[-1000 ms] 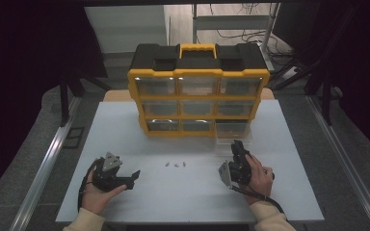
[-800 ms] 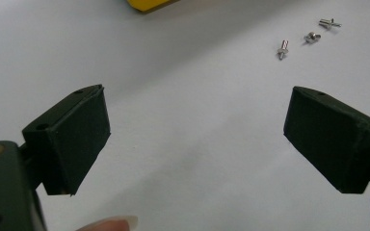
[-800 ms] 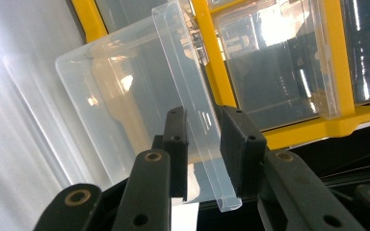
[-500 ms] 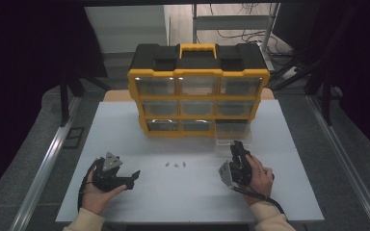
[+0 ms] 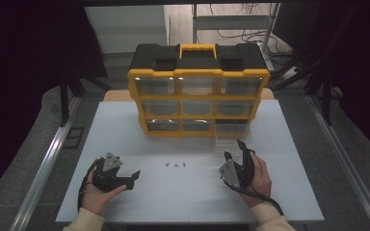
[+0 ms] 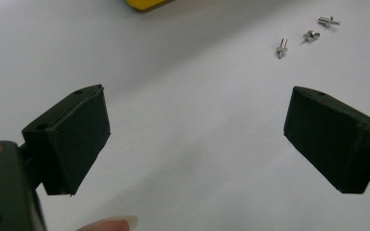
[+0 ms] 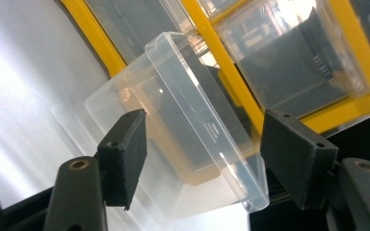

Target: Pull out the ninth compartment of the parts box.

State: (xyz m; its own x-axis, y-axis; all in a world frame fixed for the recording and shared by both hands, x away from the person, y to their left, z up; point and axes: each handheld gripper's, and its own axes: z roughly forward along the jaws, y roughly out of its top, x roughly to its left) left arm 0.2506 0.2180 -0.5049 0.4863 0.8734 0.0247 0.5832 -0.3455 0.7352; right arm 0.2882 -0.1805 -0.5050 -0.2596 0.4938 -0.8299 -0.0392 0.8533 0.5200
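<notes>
A yellow and black organizer (image 5: 198, 94) with clear drawers stands at the back of the white table (image 5: 125, 130). One clear drawer (image 5: 232, 132) (image 7: 173, 86) juts out in front of its bottom right slot. Three small screws (image 5: 175, 164) (image 6: 281, 47) lie loose at mid-table. My right gripper (image 5: 234, 149) (image 7: 204, 118) points at that drawer. Its jaws have just been opening and stand apart, with the drawer ahead of them and no pad pressing on it. My left gripper (image 5: 133, 179) (image 6: 197, 94) rests at the front left, open and empty, facing the screws.
A metal rail (image 5: 48, 163) runs along the table's left side, another (image 5: 347, 159) along its right. Shelving legs and cables (image 5: 250, 29) stand behind the organizer. Bare table surface lies between my two hands.
The right gripper's jaws stand wider apart than before. Both hands have kept their places, and the drawer and screws have not moved.
</notes>
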